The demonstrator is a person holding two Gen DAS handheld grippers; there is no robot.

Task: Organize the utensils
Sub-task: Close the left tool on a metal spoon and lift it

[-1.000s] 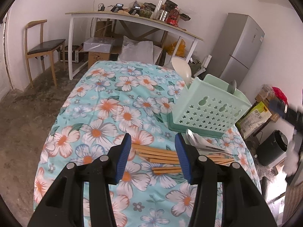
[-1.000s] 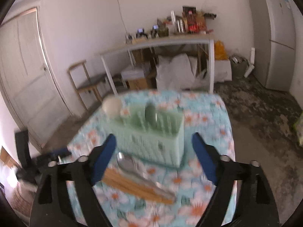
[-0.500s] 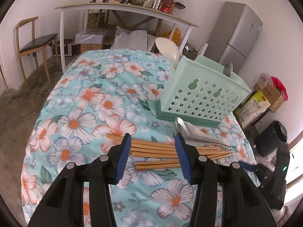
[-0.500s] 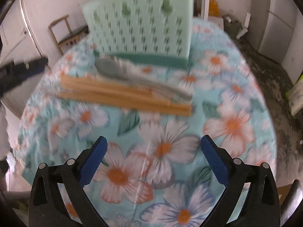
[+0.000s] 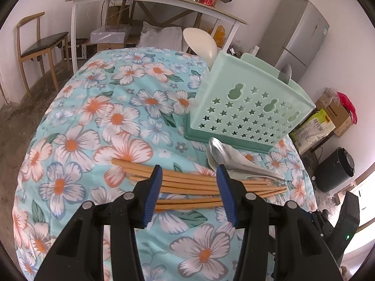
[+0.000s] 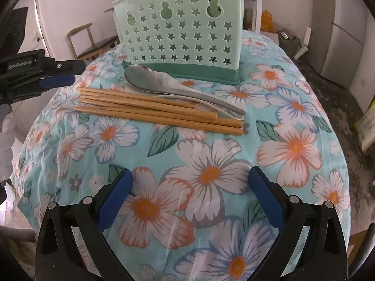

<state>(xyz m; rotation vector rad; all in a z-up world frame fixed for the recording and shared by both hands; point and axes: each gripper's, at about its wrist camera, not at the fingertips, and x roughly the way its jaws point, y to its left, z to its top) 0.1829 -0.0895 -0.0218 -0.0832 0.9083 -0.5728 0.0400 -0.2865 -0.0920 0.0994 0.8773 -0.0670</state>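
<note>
- Left gripper (image 5: 188,175): jaws apart, empty, poised low over the chopsticks (image 5: 187,182), which show between its fingers near the bundle's middle.
- Right gripper (image 6: 191,187): jaws wide apart, empty, over bare floral cloth (image 6: 211,168); the utensils lie well ahead of it at 12 o'clock.
- Chopsticks (image 6: 159,110): a loose bundle lying flat, crosswise to both views. Judged light, stiff and smooth; sticks are likely to roll or fan out if only some are pinched.
- Recommended hold: clamp across the whole bundle near mid-length, so it stays balanced when tipped upright.
- Metal spoons (image 6: 164,85): nested, touching the chopsticks on the far side, bowls at 11 o'clock in the right wrist view. Judged rigid, heavier and slippery; take by the narrow handle, not the bowl.
- Green holder (image 6: 180,30): upright, just beyond the spoons at 12 o'clock. A white ladle (image 5: 200,42) and another spoon (image 5: 286,72) already stand in it. Judged light plastic, liable to tip if knocked.
</note>
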